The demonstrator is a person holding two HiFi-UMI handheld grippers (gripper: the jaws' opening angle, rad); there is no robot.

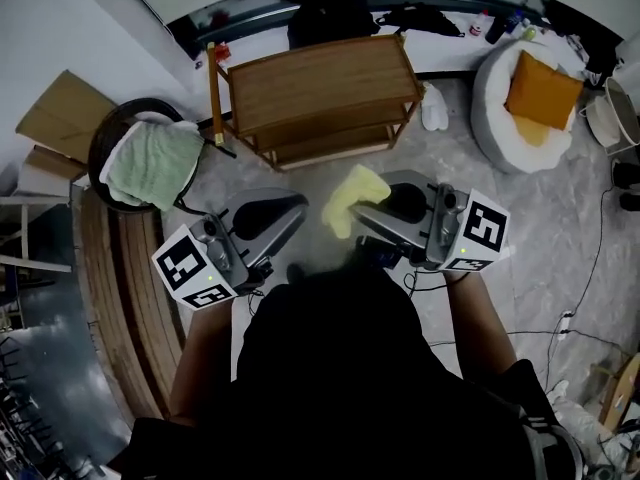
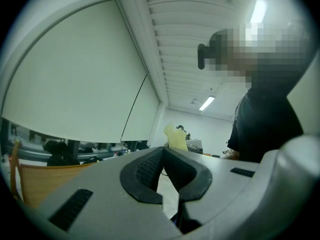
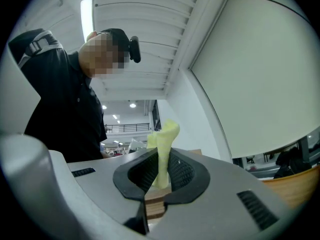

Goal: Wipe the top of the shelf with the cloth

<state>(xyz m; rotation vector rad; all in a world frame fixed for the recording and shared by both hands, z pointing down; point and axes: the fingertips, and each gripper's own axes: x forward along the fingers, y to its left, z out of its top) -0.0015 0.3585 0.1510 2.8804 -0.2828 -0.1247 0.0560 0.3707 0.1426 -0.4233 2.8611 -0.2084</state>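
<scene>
Room: grey marbled floor (image 1: 560,238) under a white wall; a person stands over both grippers, which are held close to the body.
Shelf: the wooden shelf (image 1: 320,83) stands ahead of both grippers, well apart from them, its top bare.
Cloth: the yellow cloth (image 1: 352,196) sticks up out of the right gripper's jaws, a loose bunch above the tips.
Right gripper: the right gripper (image 1: 365,213) is clamped on the cloth, with the fabric pinched between its black pads.
Left gripper: the left gripper (image 1: 290,213) has its jaws together at the tips with nothing between them; it sits just beside the right one.
Progress: the cloth is in hand, but it touches nothing and hangs short of the shelf, so wiping looks not yet begun.
Left to do: likely carry the cloth forward, lay it on the top board and sweep it across.
Edges: a yellow-handled stick (image 1: 213,93) leans at the shelf's corner, forward-left of the left gripper; the top's rim is unguarded, so a stroke could run off.
Open room: bare floor between grippers and shelf; a chair with a green towel (image 1: 155,163) sits left of the left gripper and a white beanbag (image 1: 500,118) forward-right of the right one, both clear of the path.
</scene>
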